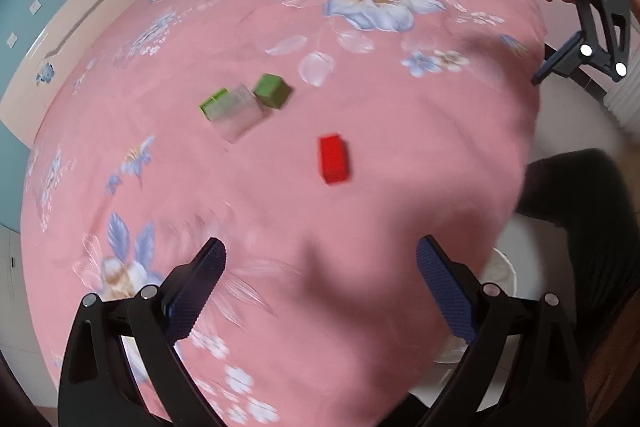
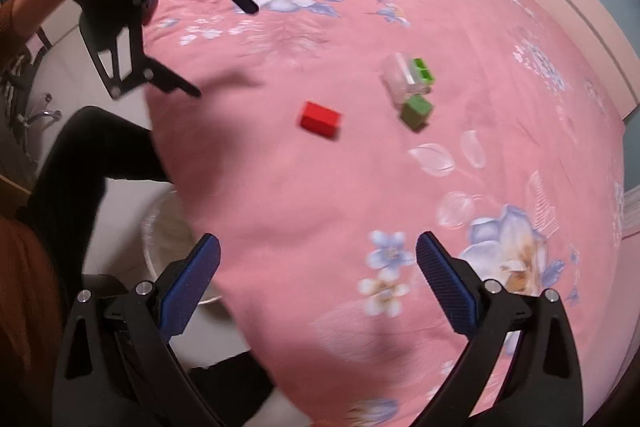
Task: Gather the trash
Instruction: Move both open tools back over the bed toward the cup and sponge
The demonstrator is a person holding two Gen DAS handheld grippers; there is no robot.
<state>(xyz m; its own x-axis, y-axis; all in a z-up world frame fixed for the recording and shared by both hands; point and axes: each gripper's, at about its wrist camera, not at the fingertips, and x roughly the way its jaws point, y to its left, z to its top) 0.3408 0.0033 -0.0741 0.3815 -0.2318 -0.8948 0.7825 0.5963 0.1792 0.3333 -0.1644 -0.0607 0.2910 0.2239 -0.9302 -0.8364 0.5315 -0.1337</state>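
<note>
Three small blocks and a clear box [image 1: 237, 115] lie on the bed [image 1: 360, 227]. In the left wrist view, one block [image 1: 334, 159] sits alone near the middle. The box lies at its 10 o'clock, with a block [image 1: 214, 103] touching it at 9 o'clock and another [image 1: 273, 91] just beside it at 2 o'clock. A bin [image 2: 168, 239] stands on the floor beside the bed.
</note>
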